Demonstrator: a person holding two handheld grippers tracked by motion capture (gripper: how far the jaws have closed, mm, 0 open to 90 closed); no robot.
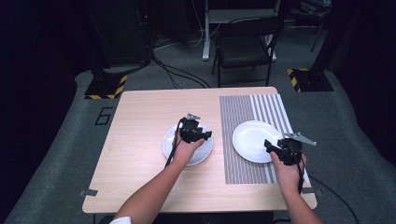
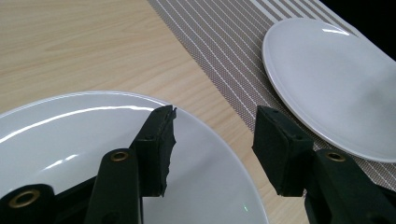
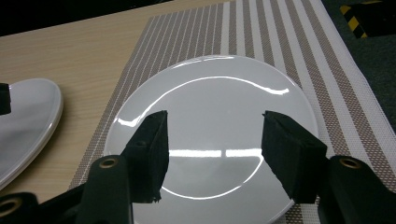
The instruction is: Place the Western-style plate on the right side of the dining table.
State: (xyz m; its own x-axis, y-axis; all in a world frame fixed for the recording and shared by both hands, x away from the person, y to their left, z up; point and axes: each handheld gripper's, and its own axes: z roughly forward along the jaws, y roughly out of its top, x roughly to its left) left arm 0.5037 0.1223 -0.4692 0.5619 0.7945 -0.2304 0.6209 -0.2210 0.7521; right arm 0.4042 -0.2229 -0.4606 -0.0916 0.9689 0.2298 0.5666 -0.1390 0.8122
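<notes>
Dark surroundings frame a pale wooden table (image 1: 140,140) with a striped placemat (image 1: 243,140) laid along its right portion; a folding chair (image 1: 245,46) stands beyond the far edge. Two white plates are in hand. One plate (image 1: 173,147) sits on bare wood near the table's middle, just left of the placemat; the second plate (image 1: 252,140) rests on the placemat to the right, the two well apart. The left gripper (image 2: 212,140) hovers over the right rim of the middle plate, jaws apart with nothing between them, one pad above the plate surface and the other beyond the rim over wood. The right gripper (image 3: 212,149) hangs over the near part of the placemat plate, jaws likewise apart and empty, both pads above the glazed surface. Neither pair of pads appears to press on anything. Risks, as judged: both plates are smooth, glossy and shallow-rimmed, so a bite taken too far in would find no edge and the pads would skid on the glaze. A grip on the rim alone leaves the plate cantilevered; it is likely to tilt and slip out when lifted. Pushing down on the rim of the middle plate could tip its opposite side up. On the right, a dragging pad may shift the placemat and the plate with it, toward the near table edge.
</notes>
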